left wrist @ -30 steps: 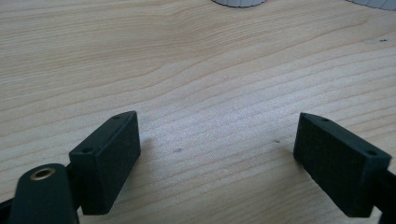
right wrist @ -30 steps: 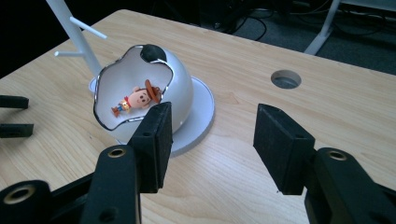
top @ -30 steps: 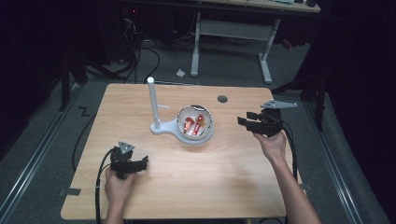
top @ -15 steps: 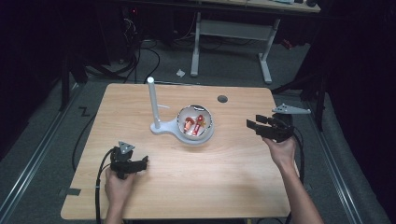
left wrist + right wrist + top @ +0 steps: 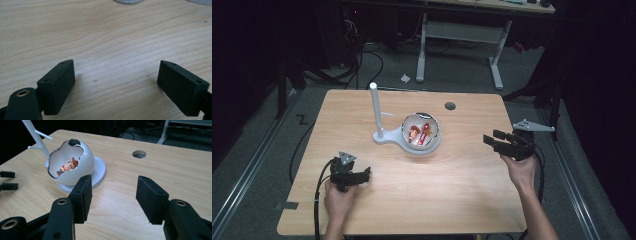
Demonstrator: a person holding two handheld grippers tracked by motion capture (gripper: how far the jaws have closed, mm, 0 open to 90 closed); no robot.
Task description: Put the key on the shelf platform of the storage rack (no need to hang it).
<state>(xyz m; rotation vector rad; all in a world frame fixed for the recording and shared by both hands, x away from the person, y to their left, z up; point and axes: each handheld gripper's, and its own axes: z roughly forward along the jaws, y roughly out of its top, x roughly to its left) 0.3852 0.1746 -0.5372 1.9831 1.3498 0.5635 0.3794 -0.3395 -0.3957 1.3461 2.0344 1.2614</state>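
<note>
Wood table (image 5: pixel 462 190), white egg shell (image 5: pixel 72 167) w/ cowboy figure (image 5: pixel 67 166), L gripper (image 5: pixel 362 175) & R gripper (image 5: pixel 493 142) jaws apart, empty

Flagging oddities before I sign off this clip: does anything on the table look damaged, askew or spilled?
Only the white egg-shaped shell on its stand base: its opening has a jagged, cracked-looking edge, perhaps by design. A small cowboy figure sits inside. Nothing is spilled. Both the left gripper and right gripper are open and hold nothing.

Light wood-grain tabletop (image 5: pixel 462 190) filling the middle of the frame, round cable hole (image 5: pixel 450 106) upper right of centre, white stand (image 5: pixel 387 136) with upright post and egg-shaped bowl (image 5: pixel 422 134) at centre
</note>
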